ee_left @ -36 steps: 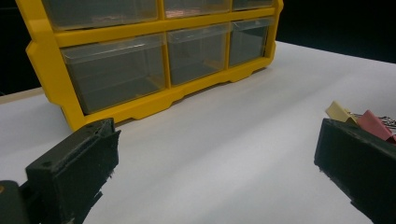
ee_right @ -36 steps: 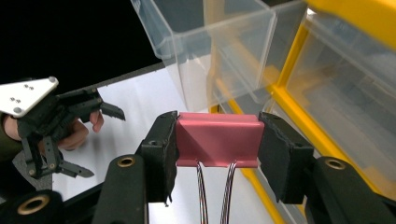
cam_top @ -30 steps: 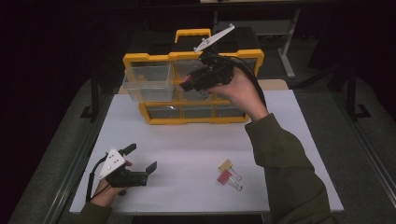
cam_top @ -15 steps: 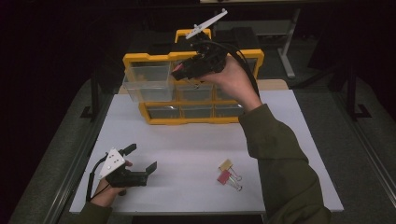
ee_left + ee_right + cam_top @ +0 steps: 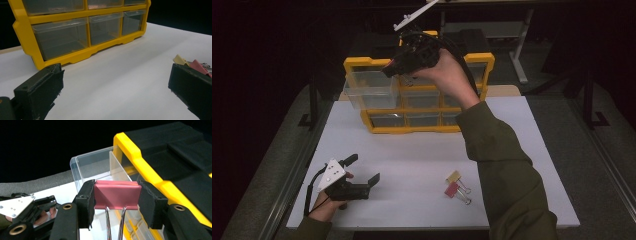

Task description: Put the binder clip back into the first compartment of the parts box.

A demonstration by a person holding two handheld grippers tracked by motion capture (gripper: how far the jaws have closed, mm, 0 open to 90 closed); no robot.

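Pink clip held above the open drawer

The right gripper [image 5: 116, 202] clamps a pink binder clip [image 5: 116, 196] by its sides (wire handles hanging down), raised at twelve o'clock over the yellow drawer cabinet [image 5: 362, 67], with the pulled-out clear drawer [image 5: 369, 89] just to its nine o'clock. The left gripper [image 5: 360, 171] rests at seven o'clock on the white table [image 5: 412, 150], jaws spread and empty; two more clips [image 5: 457, 186] lie at five o'clock.
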